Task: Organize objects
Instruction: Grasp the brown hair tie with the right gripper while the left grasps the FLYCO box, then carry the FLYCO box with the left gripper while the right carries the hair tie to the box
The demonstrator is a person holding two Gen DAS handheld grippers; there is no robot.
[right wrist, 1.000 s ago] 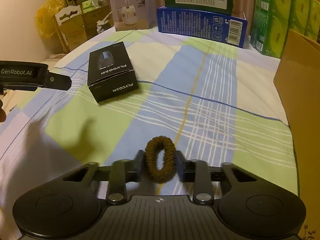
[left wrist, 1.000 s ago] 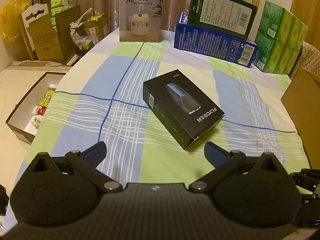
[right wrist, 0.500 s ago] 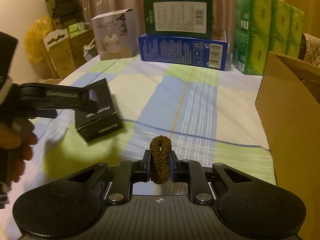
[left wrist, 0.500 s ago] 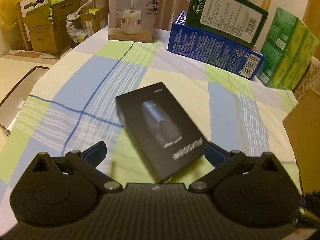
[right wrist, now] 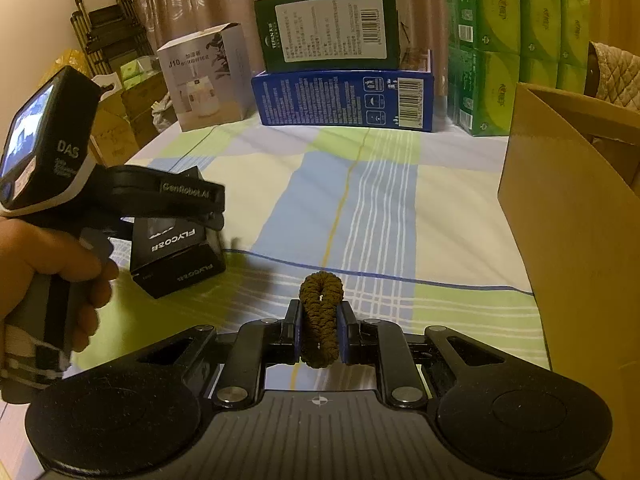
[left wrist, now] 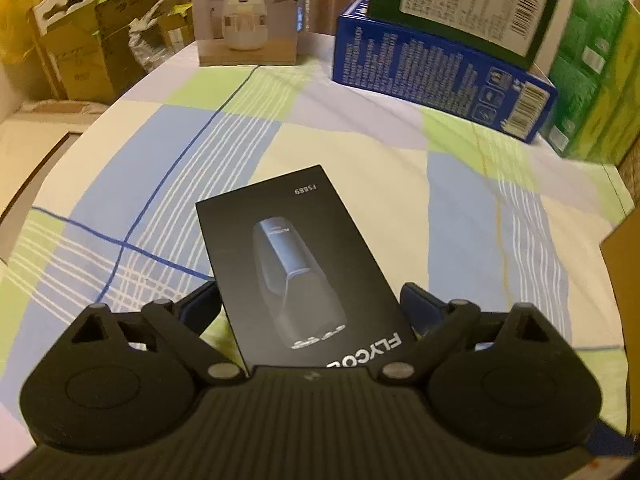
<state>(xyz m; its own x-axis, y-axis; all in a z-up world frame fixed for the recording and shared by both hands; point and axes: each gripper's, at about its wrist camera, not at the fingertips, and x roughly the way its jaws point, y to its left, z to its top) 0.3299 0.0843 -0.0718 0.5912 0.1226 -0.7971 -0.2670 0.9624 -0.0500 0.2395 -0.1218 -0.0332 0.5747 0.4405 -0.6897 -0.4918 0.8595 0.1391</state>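
Note:
A black FLYCO shaver box (left wrist: 296, 264) lies on the checked cloth. My left gripper (left wrist: 310, 306) is open with its jaws on either side of the box's near end, not closed on it. In the right wrist view the same box (right wrist: 176, 256) shows under the left gripper's fingers (right wrist: 188, 196). My right gripper (right wrist: 319, 320) is shut on a brown hair tie (right wrist: 320, 312), squeezed flat and held above the cloth.
A brown cardboard box (right wrist: 572, 216) stands open at the right. At the back stand a humidifier box (left wrist: 246, 16), a blue box (left wrist: 440, 80) with a dark green box (left wrist: 460, 4) on top, and green tissue packs (right wrist: 516, 40). Clutter sits off the left edge.
My left gripper moved forward until its open jaws straddle the black box. My right gripper closed tighter on the hair tie and lifted it.

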